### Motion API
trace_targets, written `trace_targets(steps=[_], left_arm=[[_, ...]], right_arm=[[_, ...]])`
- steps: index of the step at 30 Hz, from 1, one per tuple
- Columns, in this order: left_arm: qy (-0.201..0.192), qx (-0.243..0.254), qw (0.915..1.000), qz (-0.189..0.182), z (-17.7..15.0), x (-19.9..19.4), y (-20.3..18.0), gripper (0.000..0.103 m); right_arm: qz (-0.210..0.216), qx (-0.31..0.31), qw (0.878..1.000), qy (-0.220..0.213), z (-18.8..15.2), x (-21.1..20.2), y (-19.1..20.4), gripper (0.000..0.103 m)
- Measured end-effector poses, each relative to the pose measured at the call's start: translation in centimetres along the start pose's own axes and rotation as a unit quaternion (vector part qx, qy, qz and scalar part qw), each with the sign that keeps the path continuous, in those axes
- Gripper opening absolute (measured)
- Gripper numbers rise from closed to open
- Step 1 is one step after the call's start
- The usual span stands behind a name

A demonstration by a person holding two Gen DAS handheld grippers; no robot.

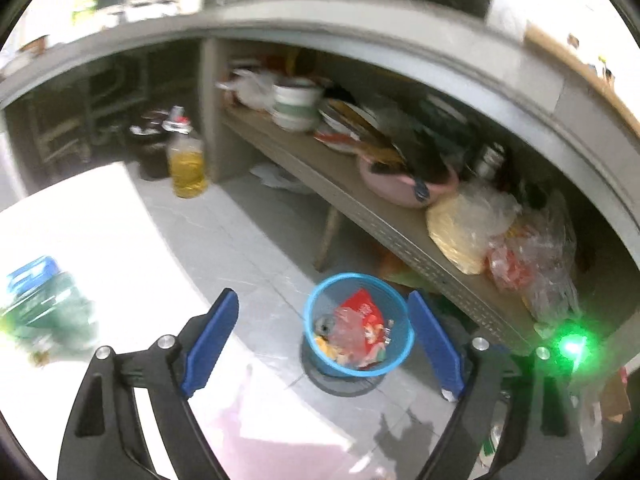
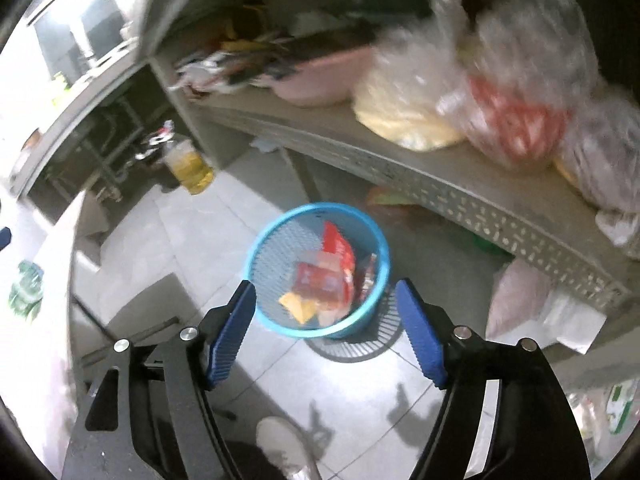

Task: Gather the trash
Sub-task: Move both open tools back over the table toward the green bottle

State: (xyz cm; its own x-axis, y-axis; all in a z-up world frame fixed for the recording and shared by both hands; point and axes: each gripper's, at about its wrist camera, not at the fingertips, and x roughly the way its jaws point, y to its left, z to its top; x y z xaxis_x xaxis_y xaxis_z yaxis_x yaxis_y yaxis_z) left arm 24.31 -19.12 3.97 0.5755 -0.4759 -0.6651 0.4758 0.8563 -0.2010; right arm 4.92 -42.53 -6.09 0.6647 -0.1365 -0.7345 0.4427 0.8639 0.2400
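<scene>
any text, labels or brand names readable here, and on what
None can be read.
Red wrapper in the blue trash basket: print too blurred.
Oil bottle: no label legible.
Green packet at the right edge of the right wrist view: markings too blurred.

Oil bottle [image 1: 187,168] on floor; pink basin [image 1: 404,186] on shelf [image 1: 320,176].

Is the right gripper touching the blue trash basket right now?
Apart. In the right wrist view the right gripper is open and empty, well above the blue trash basket on the floor; its fingers only overlap the rim in the image.
</scene>
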Motion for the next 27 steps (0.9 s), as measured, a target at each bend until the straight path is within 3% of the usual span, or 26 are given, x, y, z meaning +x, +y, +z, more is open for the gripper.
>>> trace_targets(steps=[5,10,20,27], left_arm=[[-0.02,-0.046,0.997,0.059,-3.0,-4.9,4.4,0.089],[-0.029,-0.096,0.9884,0.114,-5.6,-8.5,9.0,0.09],[-0.025,-0.198,0.9596,0.199,-10.3,-12.5,16.4,0.09],[-0.04,-0.22,0.9463,0.233,-11.7,-14.4,18.9,0.09]], right_arm=[[0.037,-0.055,0.998,-0.019,1.0,-2.6,4.3,0.071],[0.068,-0.085,0.994,-0.032,1.7,-4.4,7.2,0.072],[0.118,-0.161,0.98,-0.022,0.5,-5.9,13.0,0.074],[0.149,-0.215,0.965,-0.013,-0.1,-6.0,17.4,0.074]])
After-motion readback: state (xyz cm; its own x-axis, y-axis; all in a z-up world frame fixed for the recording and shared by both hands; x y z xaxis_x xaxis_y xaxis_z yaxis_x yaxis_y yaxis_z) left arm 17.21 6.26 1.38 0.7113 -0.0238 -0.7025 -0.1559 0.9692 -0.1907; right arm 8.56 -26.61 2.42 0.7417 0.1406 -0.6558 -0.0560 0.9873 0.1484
